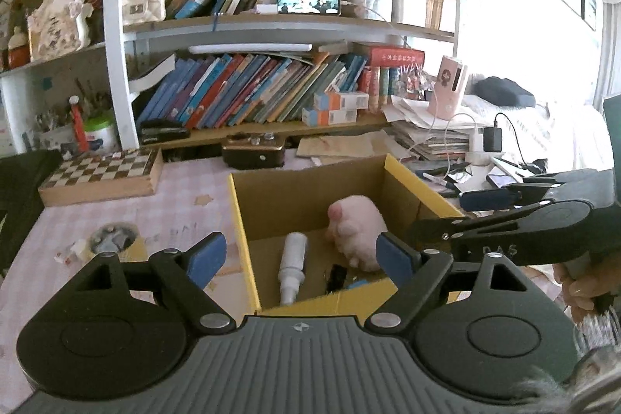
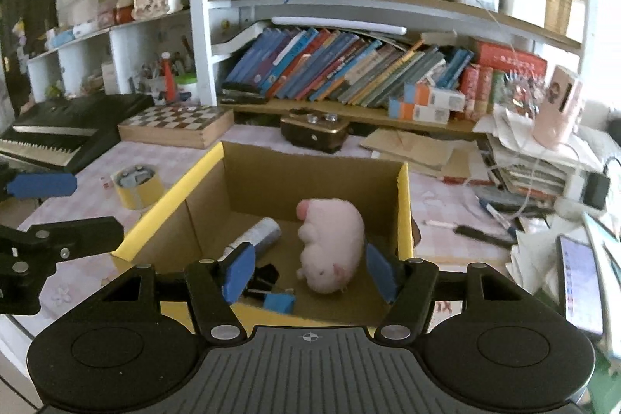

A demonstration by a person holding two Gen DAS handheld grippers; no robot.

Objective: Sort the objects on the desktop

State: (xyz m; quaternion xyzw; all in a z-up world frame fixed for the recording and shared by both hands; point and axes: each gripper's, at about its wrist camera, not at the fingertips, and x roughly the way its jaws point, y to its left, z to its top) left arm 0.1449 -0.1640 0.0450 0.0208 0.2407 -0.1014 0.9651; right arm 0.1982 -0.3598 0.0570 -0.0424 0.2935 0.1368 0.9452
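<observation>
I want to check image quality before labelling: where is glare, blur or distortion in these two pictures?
Left wrist view: the wall by the window is blown out white, and the bookshelf bows from fisheye distortion. Right wrist view: the pens on the desk look smeared; the cardboard box interior is evenly lit.

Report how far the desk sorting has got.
Done: the pink plush toy, white spray bottle and black binder clip lie in the cardboard box. In hand: nothing; the left tool and right tool are open and empty. Left: the tape roll and pens remain on the desk.
</observation>
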